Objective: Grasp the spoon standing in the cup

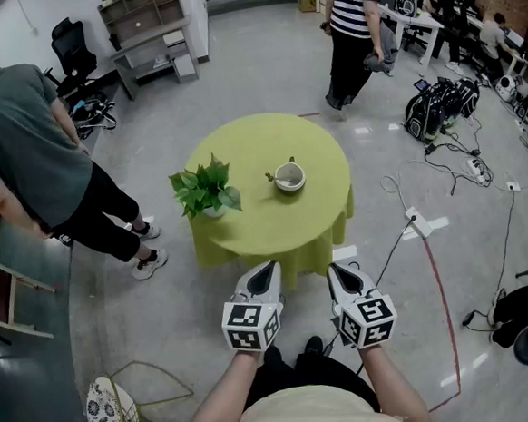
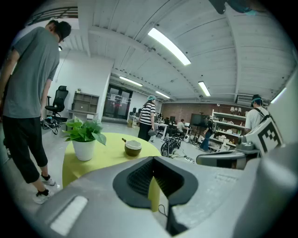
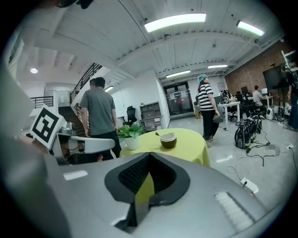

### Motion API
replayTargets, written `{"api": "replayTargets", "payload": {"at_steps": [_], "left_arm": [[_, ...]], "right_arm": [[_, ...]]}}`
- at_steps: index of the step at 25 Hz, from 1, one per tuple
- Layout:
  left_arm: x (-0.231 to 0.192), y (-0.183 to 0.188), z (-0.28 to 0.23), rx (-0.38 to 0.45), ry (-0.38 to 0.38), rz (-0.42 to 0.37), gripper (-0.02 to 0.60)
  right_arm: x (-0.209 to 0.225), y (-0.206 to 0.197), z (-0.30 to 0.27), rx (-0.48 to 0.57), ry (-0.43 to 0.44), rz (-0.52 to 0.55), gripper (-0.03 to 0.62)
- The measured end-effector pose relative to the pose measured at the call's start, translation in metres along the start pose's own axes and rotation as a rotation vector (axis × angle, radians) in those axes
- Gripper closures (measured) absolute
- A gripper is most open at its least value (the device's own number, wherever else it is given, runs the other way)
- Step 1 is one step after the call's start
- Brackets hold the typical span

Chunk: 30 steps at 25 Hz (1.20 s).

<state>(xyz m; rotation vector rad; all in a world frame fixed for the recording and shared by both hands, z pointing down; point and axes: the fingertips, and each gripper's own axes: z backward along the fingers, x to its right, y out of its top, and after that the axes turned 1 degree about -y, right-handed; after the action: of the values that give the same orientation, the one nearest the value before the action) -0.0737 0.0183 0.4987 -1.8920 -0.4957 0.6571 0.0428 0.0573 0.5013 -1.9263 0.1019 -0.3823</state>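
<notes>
Head view shows the spoon standing in the cup on the round green table, near a small plant. The left gripper and the right gripper are both closed and empty. They sit side by side, well away from the cup.

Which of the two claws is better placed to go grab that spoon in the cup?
Probably the right gripper, narrowly. Both are shut, empty and short of the table, but the cup sits right of centre, and the plant stands nearer the left gripper.
</notes>
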Motion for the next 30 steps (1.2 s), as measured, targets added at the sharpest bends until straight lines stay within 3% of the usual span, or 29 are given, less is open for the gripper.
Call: {"api": "replayTargets", "payload": {"at_steps": [17, 30], "left_arm": [[0.013, 0.006, 0.001, 0.024, 0.036, 0.015, 0.577], [0.011, 0.008, -0.013, 0.015, 0.062, 0.03, 0.518]], "right_arm": [[0.01, 0.001, 0.02, 0.022, 0.044, 0.002, 0.592], [0.025, 0.0, 0.016, 0.01, 0.058, -0.012, 0.592]]}}
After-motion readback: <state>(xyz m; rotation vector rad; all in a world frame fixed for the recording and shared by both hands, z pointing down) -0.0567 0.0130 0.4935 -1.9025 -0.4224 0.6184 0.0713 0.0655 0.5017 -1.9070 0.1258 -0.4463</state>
